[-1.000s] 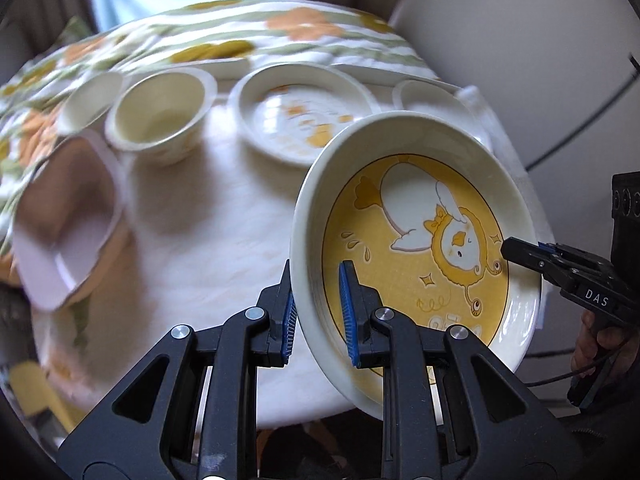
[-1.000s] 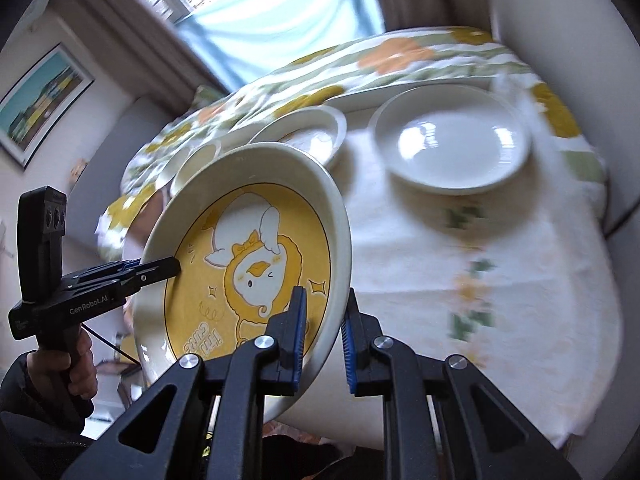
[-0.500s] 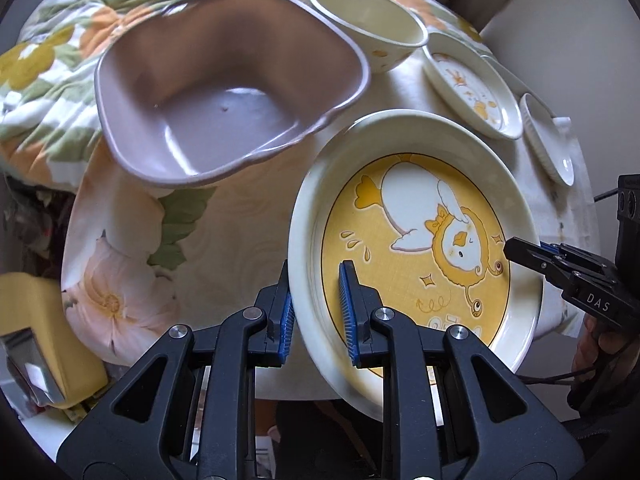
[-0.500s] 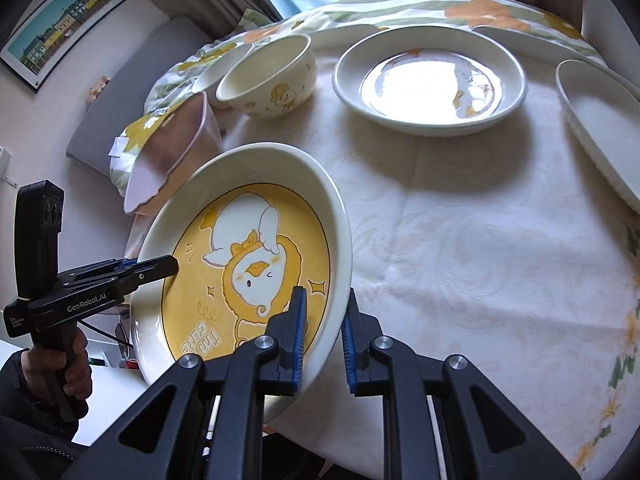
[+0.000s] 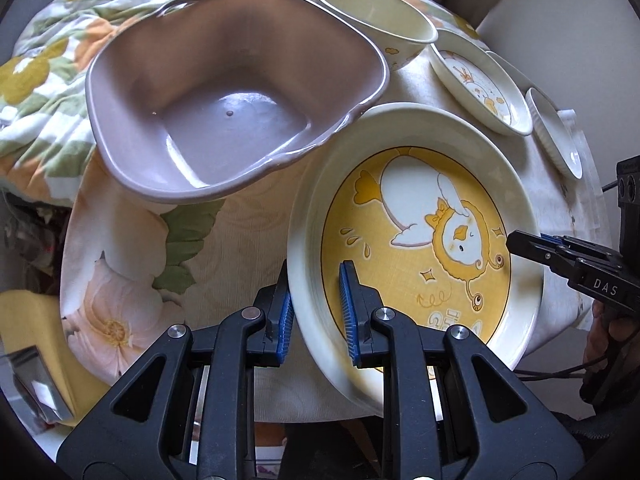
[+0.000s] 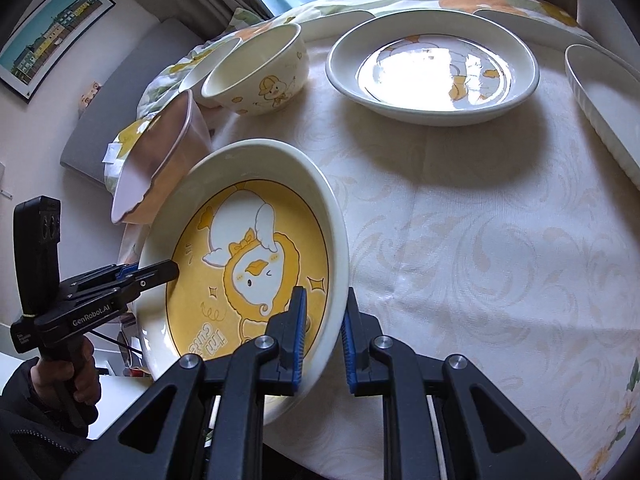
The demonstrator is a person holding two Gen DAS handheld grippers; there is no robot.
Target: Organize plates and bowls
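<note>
A cream plate with a yellow duck picture [image 5: 416, 240] [image 6: 248, 256] hangs tilted over the near edge of the table. My left gripper [image 5: 316, 316] is shut on its left rim, and my right gripper [image 6: 322, 338] is shut on the opposite rim. Each gripper shows in the other's view, the right gripper [image 5: 520, 242] at the plate's far side and the left gripper [image 6: 168, 272] likewise. A mauve plastic bowl [image 5: 224, 116] [image 6: 160, 160] sits just beyond the plate, almost touching its rim.
Behind the mauve bowl stand two cream bowls [image 5: 372, 24] [image 6: 256, 76]. A shallow duck plate [image 6: 432, 68] [image 5: 480, 88] and a ribbed white dish [image 6: 604, 100] [image 5: 554, 132] lie farther right on the pale tablecloth [image 6: 460, 240]. A hand [image 6: 64, 376] grips the left tool.
Both grippers carried the duck plate down and toward the mauve bowl, which now fills the left wrist view. In the last half second nothing moved.
</note>
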